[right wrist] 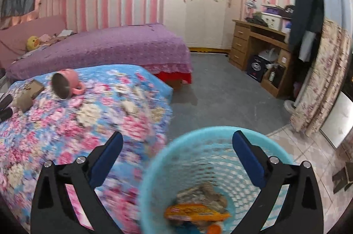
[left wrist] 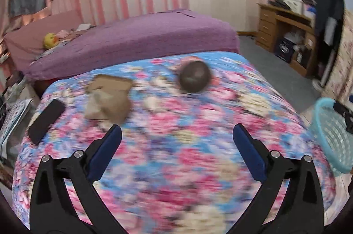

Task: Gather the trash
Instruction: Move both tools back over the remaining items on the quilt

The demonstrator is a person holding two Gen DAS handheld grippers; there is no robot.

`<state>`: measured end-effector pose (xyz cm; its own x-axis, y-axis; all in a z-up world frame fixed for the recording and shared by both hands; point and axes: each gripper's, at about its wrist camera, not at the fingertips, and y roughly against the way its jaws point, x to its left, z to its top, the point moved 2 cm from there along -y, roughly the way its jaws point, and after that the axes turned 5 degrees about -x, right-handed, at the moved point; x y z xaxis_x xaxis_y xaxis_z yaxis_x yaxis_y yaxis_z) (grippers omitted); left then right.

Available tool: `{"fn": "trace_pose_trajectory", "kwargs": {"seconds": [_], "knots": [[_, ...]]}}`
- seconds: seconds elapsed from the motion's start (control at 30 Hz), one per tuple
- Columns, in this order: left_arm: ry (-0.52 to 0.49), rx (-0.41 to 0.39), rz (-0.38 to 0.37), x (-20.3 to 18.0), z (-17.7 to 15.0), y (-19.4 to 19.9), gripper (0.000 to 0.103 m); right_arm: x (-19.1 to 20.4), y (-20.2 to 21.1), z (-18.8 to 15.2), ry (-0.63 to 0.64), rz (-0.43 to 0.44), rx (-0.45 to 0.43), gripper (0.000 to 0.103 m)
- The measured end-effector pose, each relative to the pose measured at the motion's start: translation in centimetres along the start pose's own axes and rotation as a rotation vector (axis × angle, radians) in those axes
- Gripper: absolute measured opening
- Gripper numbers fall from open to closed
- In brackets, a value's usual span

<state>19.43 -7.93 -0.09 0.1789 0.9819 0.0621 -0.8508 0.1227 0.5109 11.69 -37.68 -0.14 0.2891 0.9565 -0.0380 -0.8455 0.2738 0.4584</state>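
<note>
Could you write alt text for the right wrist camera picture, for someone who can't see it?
An open two-finger gripper hovers above a turquoise mesh wastebasket holding an orange wrapper and crumpled paper. Left lies a floral bedspread with a tipped pink mug.

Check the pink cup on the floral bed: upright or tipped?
Tipped. The pink cup lies on its side on the floral bedspread, its dark mouth facing the camera and its handle resting against the cover.
</note>
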Motion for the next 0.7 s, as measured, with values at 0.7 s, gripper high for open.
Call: {"fn": "trace_pose_trajectory", "kwargs": {"seconds": [0.7], "knots": [[0.224,0.106,0.269,23.0,-1.9,-5.6,0.097,26.7,-3.0,2.7,0.150,0.299,0.018,0.097]]}}
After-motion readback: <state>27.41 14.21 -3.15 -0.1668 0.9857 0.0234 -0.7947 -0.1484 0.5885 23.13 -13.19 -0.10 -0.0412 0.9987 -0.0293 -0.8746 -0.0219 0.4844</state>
